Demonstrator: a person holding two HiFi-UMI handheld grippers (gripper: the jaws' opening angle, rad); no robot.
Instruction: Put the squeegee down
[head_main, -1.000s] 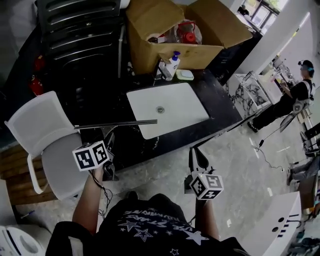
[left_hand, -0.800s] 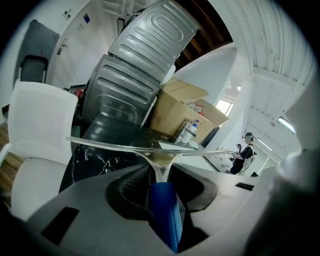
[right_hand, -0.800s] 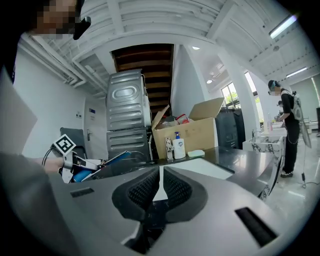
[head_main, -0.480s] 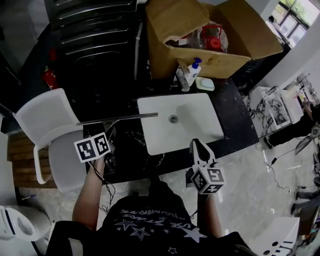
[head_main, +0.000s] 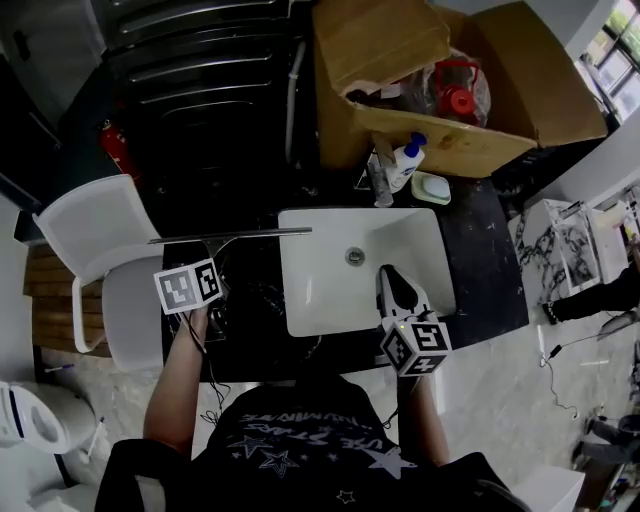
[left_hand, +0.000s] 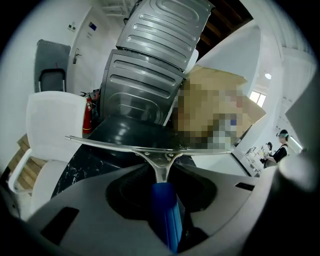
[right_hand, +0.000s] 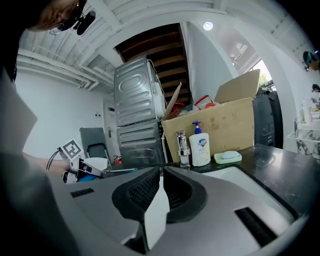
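Observation:
The squeegee has a blue handle (left_hand: 165, 212) and a long metal blade (left_hand: 150, 148). My left gripper (left_hand: 162, 187) is shut on the handle, and the blade lies crosswise in front of the jaws. In the head view the blade (head_main: 230, 236) hangs level over the black counter (head_main: 250, 300), left of the white sink (head_main: 300, 300), with my left gripper (head_main: 213, 268) behind it. My right gripper (head_main: 392, 285) is over the sink's front right part. Its jaws are shut (right_hand: 161, 175) with nothing between them.
A faucet (head_main: 378, 180), a soap bottle (head_main: 405, 163) and a soap dish (head_main: 431, 187) stand behind the sink. An open cardboard box (head_main: 400, 130) is behind them, with metal appliances (head_main: 200, 90) to its left. A white chair (head_main: 95, 240) is left of the counter.
Both grippers have moved forward over the counter. The right one has gone from above the floor to above the sink. The squeegee stays in the left gripper.

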